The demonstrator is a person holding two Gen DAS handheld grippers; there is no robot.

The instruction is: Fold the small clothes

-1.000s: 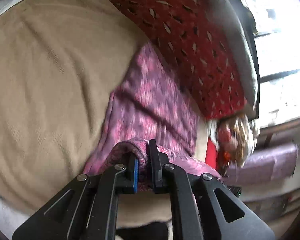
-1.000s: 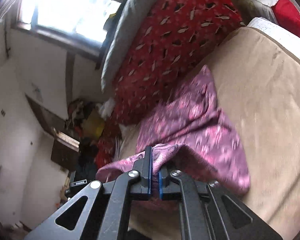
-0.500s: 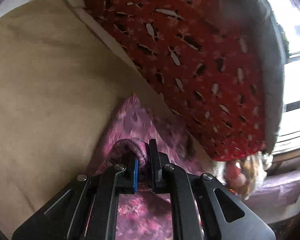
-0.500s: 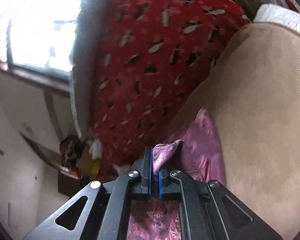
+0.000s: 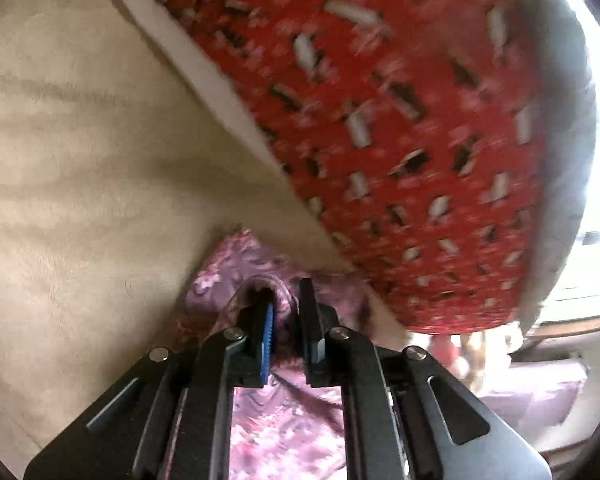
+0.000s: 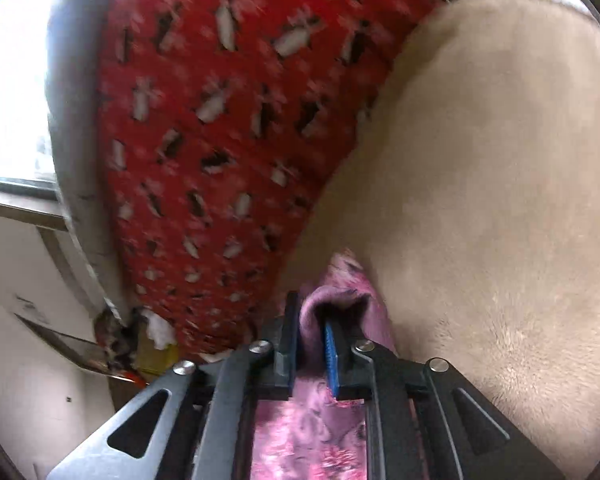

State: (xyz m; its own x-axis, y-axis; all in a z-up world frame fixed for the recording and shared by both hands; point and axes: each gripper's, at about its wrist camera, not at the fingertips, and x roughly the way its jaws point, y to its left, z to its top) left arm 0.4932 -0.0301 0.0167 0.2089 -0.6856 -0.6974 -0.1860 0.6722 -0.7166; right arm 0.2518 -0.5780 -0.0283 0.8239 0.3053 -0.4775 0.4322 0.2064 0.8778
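A pink and purple patterned garment (image 5: 236, 264) lies on the tan bed cover (image 5: 80, 160), close against a red patterned pillow (image 5: 400, 120). My left gripper (image 5: 286, 308) stands low over the garment's far edge with its jaws slightly parted and a fold of cloth between them. In the right wrist view the same garment (image 6: 340, 280) sits bunched between the jaws of my right gripper (image 6: 310, 320), which are also a little apart. Both grippers are almost down on the bed cover (image 6: 500, 200). Most of the garment is hidden under the grippers.
The red pillow (image 6: 220, 120) with a grey cushion (image 6: 72, 100) behind it blocks the way just beyond the garment. A bright window (image 6: 8, 80) and a cluttered shelf (image 6: 132, 344) lie past the bed's edge.
Both grippers carried the garment's edge forward and down toward the red pillow. Their jaws, shut tight on the cloth before, have now parted a little.
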